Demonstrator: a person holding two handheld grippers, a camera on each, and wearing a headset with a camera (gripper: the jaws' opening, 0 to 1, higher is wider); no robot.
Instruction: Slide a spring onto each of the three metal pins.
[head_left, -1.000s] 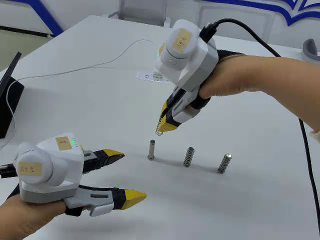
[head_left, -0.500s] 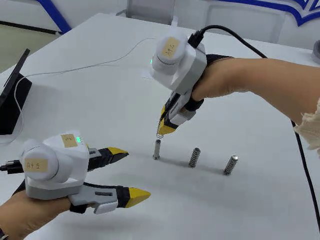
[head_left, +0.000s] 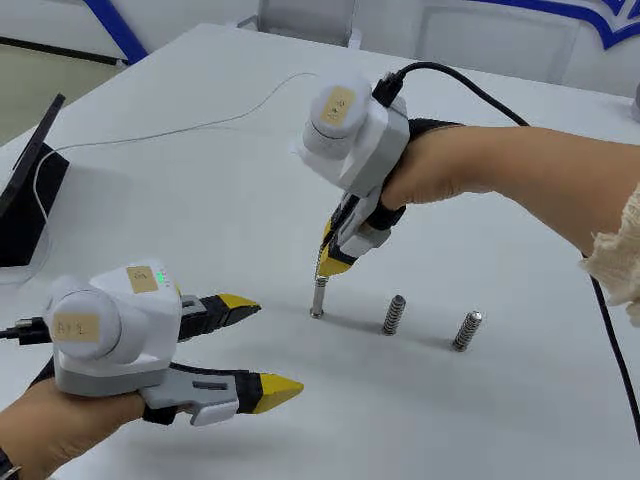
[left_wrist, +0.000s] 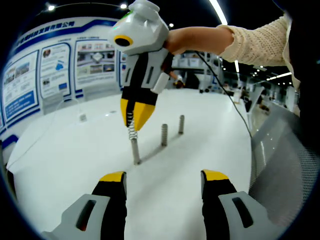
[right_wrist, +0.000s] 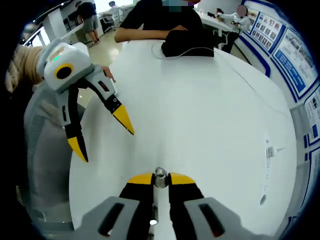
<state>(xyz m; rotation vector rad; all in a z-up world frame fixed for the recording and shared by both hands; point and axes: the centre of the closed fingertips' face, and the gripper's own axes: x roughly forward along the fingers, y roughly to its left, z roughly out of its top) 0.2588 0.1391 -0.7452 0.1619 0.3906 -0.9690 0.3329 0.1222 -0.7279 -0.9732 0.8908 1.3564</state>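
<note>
Three metal pins stand in a row on the white table (head_left: 180, 220). The middle pin (head_left: 394, 315) and the right pin (head_left: 467, 330) each carry a spring. My right gripper (head_left: 327, 265) points down over the bare left pin (head_left: 317, 298), shut on a spring (left_wrist: 131, 131) whose lower end meets the pin's top. The right gripper view looks straight down the spring's end (right_wrist: 160, 175) between the closed jaws. My left gripper (head_left: 268, 345) hovers low at the front left, open and holding nothing, its jaws aimed at the pins.
A black device (head_left: 25, 190) sits at the table's left edge, with a thin white cable (head_left: 200, 125) trailing across the far side. The right gripper's black cable (head_left: 480, 85) runs over the forearm. A white label (right_wrist: 270, 150) lies on the table.
My right gripper has come down with the spring, bringing its lower end from above the left pin onto the pin's top. The left gripper has hardly moved.
</note>
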